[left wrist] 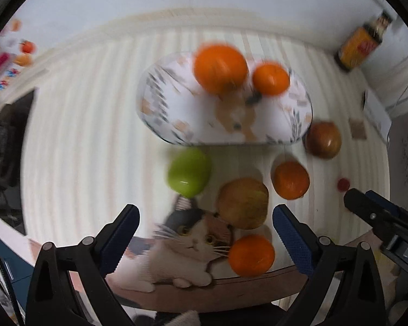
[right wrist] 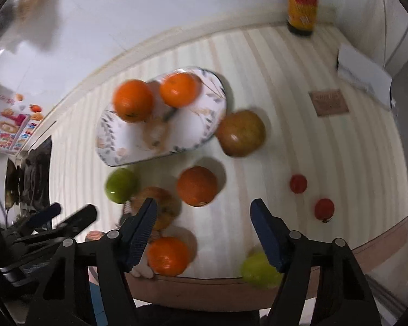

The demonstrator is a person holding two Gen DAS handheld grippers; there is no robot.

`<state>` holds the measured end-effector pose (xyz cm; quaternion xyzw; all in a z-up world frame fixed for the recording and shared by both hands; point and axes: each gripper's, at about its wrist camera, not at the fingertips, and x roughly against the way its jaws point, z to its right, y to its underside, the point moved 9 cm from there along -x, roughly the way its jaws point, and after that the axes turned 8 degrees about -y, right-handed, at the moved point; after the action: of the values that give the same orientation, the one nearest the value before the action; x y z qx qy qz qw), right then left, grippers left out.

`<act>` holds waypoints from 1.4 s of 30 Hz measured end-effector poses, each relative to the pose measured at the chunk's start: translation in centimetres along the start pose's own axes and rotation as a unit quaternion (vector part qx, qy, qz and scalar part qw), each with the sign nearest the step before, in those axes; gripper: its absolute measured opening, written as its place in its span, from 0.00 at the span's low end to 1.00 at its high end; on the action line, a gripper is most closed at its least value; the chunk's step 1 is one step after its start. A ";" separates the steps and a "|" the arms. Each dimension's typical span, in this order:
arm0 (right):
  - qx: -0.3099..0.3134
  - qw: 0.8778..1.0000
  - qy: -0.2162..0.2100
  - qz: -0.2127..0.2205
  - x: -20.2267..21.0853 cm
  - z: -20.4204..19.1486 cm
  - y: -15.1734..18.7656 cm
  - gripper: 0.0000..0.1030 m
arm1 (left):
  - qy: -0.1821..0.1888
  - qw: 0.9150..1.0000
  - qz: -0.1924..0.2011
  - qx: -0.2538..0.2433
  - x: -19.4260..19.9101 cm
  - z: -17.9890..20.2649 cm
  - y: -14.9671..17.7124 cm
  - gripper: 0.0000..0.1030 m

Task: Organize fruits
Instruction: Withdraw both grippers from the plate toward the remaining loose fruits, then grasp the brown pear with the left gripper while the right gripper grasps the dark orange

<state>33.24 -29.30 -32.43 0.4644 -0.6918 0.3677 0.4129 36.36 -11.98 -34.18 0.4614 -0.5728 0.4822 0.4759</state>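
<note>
Both the left gripper and right gripper hung with jaws apart, holding nothing, near the oval floral-patterned plate bearing two round oranges.

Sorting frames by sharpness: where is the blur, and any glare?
Left wrist view: motion blur smears the plate and the oranges on it; the left gripper stays sharp. Right wrist view: similar blur; small glare spot on the apple.

Cream-striped worktop, white plate patterned with grey and peach leaves at centre frame, two orange oranges upon it, green apple below, red-brown apple at right, blue-padded black claw along the bottom edge, two red tomatoes at right
</note>
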 end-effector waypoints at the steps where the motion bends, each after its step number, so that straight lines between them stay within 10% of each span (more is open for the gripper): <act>1: -0.008 1.000 0.002 -0.005 -0.5 0.6 0.0 0.72 | 0.002 1.000 -0.012 -0.008 -1.1 0.8 0.0 0.97; 11: -0.050 0.998 -0.015 -0.044 -4.8 3.6 0.1 0.72 | 0.006 0.996 -0.048 -0.069 -5.6 5.2 0.6 0.96; 15: -0.051 0.997 -0.024 -0.052 -6.1 2.6 -0.2 0.72 | -0.004 0.995 -0.035 -0.096 -5.2 6.2 1.4 0.86; 18: -0.048 0.997 -0.026 -0.053 -6.8 1.9 -0.3 0.72 | -0.011 0.994 -0.033 -0.102 -5.0 6.7 1.9 0.57; 31: -0.039 0.995 -0.033 -0.080 -10.7 0.9 -0.4 0.71 | 0.052 0.997 -0.036 -0.033 -4.2 4.3 3.5 0.57; 33: -0.038 0.994 -0.056 -0.086 -12.0 0.5 -0.4 0.58 | 0.061 0.997 -0.044 -0.018 -4.6 4.4 3.2 0.58; 42: -0.034 0.994 -0.048 -0.091 -11.4 1.4 1.0 0.57 | 0.040 0.999 -0.031 -0.020 -4.6 4.0 2.7 0.56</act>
<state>34.54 -26.37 -43.46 0.5283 -0.6777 0.2823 0.4264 33.87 -15.36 -39.34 0.4495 -0.5485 0.4739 0.5220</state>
